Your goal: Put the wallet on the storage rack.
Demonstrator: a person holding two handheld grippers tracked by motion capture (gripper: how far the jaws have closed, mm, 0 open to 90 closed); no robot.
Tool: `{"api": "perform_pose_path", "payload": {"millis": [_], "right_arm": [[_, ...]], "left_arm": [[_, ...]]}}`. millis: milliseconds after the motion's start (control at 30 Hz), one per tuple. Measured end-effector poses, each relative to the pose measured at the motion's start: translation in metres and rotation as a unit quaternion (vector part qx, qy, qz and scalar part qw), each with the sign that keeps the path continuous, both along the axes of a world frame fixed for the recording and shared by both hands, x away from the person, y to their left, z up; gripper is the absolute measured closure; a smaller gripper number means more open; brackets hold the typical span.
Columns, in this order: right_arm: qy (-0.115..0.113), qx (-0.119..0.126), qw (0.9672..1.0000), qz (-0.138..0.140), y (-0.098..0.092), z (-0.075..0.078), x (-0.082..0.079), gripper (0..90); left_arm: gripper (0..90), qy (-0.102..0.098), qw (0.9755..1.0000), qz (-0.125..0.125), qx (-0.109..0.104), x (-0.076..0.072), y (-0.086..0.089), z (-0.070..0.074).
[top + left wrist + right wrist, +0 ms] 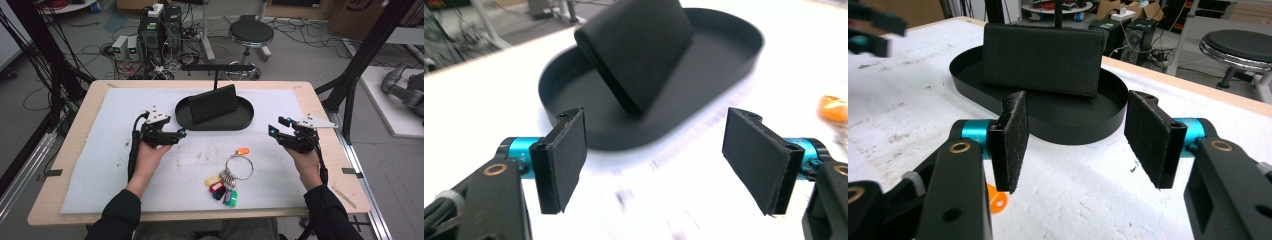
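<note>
A black oval tray [245, 118] stands at the middle back of the white mat, and a black wallet-like slab [214, 103] leans upright in it. In front of the tray lie a metal key ring [239, 167] with several coloured tags [223, 189] and a loose orange tag [242, 150]. My left gripper [180, 133] hovers left of the tray, open and empty. In the left gripper view, the left gripper [659, 160] faces the tray [724, 55] and slab [636, 50]. My right gripper [274, 129] is right of the tray, open and empty. In the right gripper view, the right gripper [1078, 145] frames the tray [1078, 125]; the orange tag [996, 199] lies below.
A black T-shaped stand [216, 68] rises just behind the tray. The white mat [125, 170] covers most of the wooden table [75, 150]. On the floor beyond are a round stool [251, 34], computer boxes [150, 32] and tangled cables.
</note>
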State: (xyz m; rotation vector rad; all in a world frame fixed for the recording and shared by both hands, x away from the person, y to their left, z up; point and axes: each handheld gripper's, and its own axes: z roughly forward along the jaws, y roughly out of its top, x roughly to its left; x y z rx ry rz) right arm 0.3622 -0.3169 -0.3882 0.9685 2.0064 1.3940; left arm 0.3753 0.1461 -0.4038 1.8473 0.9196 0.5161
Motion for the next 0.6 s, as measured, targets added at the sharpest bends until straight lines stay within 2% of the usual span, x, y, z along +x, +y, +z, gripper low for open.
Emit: {"api": "perform_pose_path", "payload": {"millis": [33,100,167,300,467,600], "right_arm": [[0.000,0.001,1.0000,-0.002,0.000,0.000,0.000,43.5],[0.003,0.005,1.0000,-0.005,-0.001,0.001,0.000,43.5],[0.006,0.014,0.9999,-0.005,-0.001,0.002,0.001,42.8],[0.018,0.011,0.9998,-0.003,-0.001,0.001,0.002,40.7],[0.019,0.002,0.9998,0.001,-0.001,0.002,-0.002,38.9],[0.013,0.002,0.9999,0.005,-0.001,0.005,-0.009,36.6]], "left_arm": [[25.9,0.010,0.9999,0.000,-0.008,-0.006,0.005,0.000],[25.8,0.012,0.9993,-0.002,-0.035,-0.017,0.015,-0.003],[25.8,0.023,0.9988,-0.007,-0.042,-0.028,0.030,-0.008],[25.5,0.022,0.9982,-0.004,-0.056,-0.035,0.043,-0.012],[24.3,-0.001,0.9984,-0.006,-0.056,-0.047,0.057,-0.011],[24.3,-0.015,0.9988,0.006,-0.046,-0.054,0.064,-0.010]]}}
